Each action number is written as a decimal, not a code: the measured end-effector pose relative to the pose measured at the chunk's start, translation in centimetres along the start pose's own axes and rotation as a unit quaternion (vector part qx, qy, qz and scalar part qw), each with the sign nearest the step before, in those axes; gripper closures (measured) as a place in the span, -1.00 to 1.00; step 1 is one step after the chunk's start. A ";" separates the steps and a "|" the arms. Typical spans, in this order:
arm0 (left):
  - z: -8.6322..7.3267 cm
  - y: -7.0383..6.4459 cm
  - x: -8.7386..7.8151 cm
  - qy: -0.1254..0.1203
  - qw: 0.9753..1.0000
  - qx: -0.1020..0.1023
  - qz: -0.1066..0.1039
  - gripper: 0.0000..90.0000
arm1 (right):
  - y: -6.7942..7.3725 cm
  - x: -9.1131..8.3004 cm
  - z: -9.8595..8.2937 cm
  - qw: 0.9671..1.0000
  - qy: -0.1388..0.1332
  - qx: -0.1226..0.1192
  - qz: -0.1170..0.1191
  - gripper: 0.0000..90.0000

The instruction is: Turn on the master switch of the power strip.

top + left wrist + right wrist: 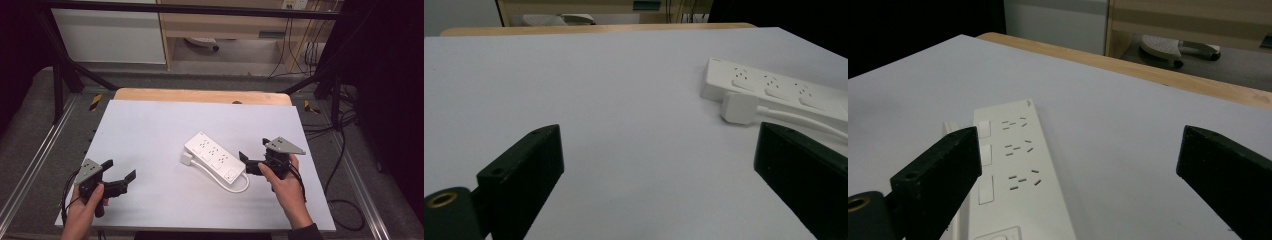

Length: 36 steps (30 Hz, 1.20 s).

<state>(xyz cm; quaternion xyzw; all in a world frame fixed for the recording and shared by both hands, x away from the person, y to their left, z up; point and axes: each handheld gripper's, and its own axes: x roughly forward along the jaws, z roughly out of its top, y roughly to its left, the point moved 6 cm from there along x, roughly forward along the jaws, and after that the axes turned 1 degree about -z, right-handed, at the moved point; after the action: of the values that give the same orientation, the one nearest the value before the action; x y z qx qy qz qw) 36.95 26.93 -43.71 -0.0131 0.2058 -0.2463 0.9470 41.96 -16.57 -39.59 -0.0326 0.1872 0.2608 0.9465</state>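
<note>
A white power strip (215, 158) lies diagonally on the middle of the white tabletop (150, 130). Its white plug (187, 159) rests against its left side and its cable (241, 187) loops round the near end. My left gripper (120, 170) stands open at the front left, well apart from the strip. My right gripper (253, 150) is open just right of the strip's near end. The left gripper view shows the strip (774, 85) and plug (739, 106) ahead to the right of the open gripper (656, 135). In the right gripper view the strip (1018, 170) runs beside the left jaw of the open gripper (1078, 135).
A wooden table edge (200, 95) shows beyond the white top. Black frame posts (57, 85) stand at the table's sides. Cables (345, 150) trail over the floor on the right. A chair base (1173, 47) sits on the floor behind the table.
</note>
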 end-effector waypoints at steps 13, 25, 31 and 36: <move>0.0 0.1 -0.1 0.000 1.000 0.001 0.002 -0.87 | -2.0 -1.9 -0.2 1.000 -0.004 0.015 -0.016 -0.90; 0.0 0.3 -0.2 -0.001 1.000 -0.004 0.004 -0.87 | -4.3 -3.9 -0.7 0.999 -0.013 0.035 -0.032 -0.90; 0.1 0.4 -0.3 -0.006 1.000 -0.006 0.007 -0.87 | -5.9 -5.3 -2.0 0.998 -0.012 0.042 -0.047 -0.89; 0.1 0.5 -0.4 -0.006 1.000 -0.006 0.008 -0.87 | -7.1 -6.3 -3.1 0.997 -0.010 0.044 -0.057 -0.89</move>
<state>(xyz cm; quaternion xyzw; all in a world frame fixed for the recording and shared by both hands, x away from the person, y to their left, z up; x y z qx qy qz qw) 36.92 27.55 -43.52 -0.0189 0.2018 -0.2373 0.9501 39.50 -26.17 -40.36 0.0016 0.1866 0.1985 0.9622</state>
